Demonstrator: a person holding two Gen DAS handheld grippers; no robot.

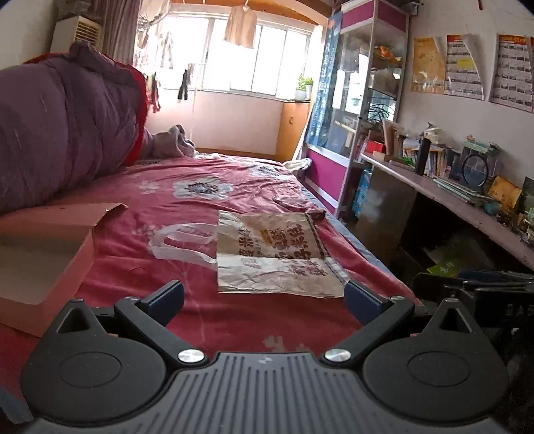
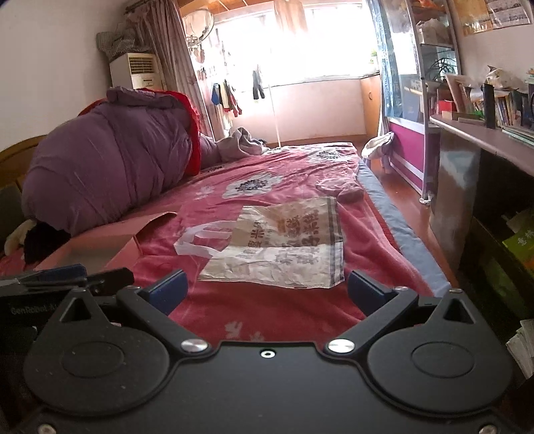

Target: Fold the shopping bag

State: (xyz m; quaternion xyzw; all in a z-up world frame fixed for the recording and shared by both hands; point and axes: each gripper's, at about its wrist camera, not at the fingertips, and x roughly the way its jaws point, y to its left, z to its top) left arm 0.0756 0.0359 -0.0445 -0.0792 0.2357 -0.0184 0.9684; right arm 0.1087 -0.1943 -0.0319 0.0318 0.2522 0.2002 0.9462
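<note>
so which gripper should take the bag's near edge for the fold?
Probably right: the right gripper sits open squarely before the bag; for the left gripper it lies off to one side.

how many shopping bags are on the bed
1. The shopping bag lies flat on the red bedspread, in front of both open claws, its white handles pointing toward the cardboard box. Another could be hidden behind the purple quilt.

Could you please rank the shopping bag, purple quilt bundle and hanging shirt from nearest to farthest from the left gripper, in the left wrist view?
1. Shopping bag, flat on the bedspread just ahead of the left gripper.
2. Purple quilt bundle, farther back, left.
3. Hanging shirt, at the window.
</note>
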